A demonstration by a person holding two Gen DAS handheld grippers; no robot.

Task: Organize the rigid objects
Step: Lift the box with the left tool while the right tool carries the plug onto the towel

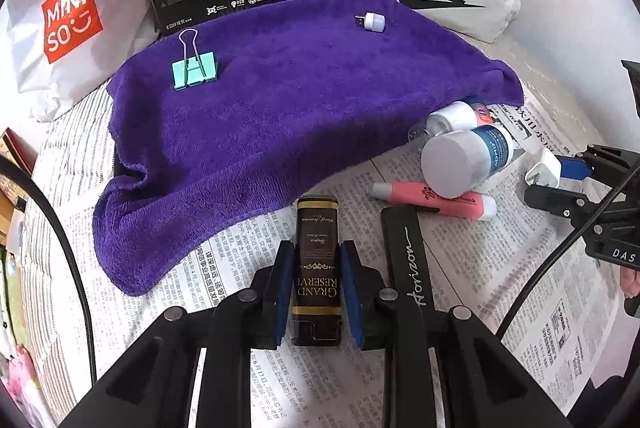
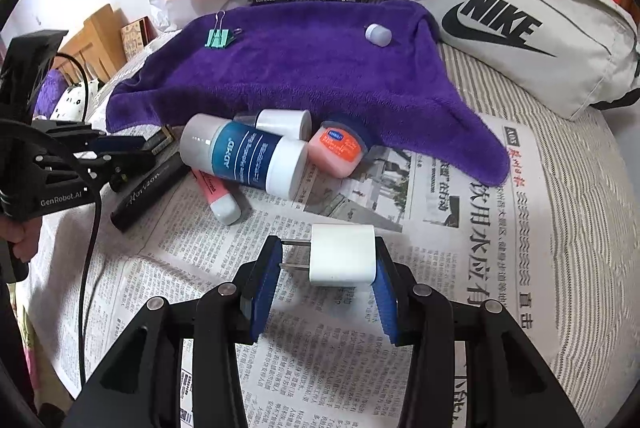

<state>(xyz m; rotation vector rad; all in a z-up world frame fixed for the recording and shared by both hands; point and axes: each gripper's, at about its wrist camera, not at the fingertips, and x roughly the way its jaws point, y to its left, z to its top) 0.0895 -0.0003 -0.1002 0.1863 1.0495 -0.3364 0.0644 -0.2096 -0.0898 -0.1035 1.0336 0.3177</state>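
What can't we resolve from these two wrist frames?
- Small white-capped bottle: right wrist view, body hidden behind the blue-labelled bottle.
- Vaseline tub: rear tucked under the purple towel edge; barely visible in left wrist view.
- Pink highlighter: middle covered by the blue-labelled bottle in both views.
- Right tool grip on white charger: left pad meets the prongs; firmness unclear.
- Newspaper fine print: too small.

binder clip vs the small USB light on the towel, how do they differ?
The binder clip is mint green with wire handles, one standing up; the USB light is white, stubby and rounded, lying on its side. The clip sits toward the purple towel's left side, the light toward its right. Both rest on the towel, ungripped.
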